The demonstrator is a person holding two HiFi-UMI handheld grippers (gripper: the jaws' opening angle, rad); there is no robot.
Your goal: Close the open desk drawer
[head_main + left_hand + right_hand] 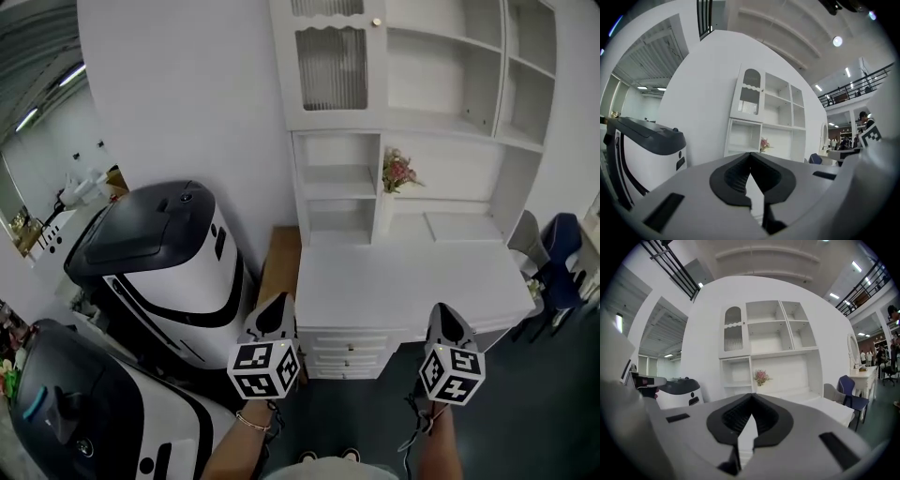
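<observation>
1. Two grippers held level in front of white desk: left gripper and right gripper, both w/ jaws pressed together, nothing between them.
2. Drawers sit under desk's front edge, at 6 o'clock of the desktop in head view. They lie between the tools: 3 o'clock of left gripper, 9 o'clock of right gripper. Three fronts w/ small knobs. Which one stands out can't be told from above; all look near flush.
3. Flowers at 12 o'clock of desktop; black-and-white machine at 9 o'clock; blue chair at 3 o'clock.
4. Handling, est.: rigid wooden box on runners, prob. light and not fragile, painted front maybe slick. Best contact is flat of the front, mid-width by the knob, w/ closed jaw tips as pusher. Off-centre push could skew and jam it.
</observation>
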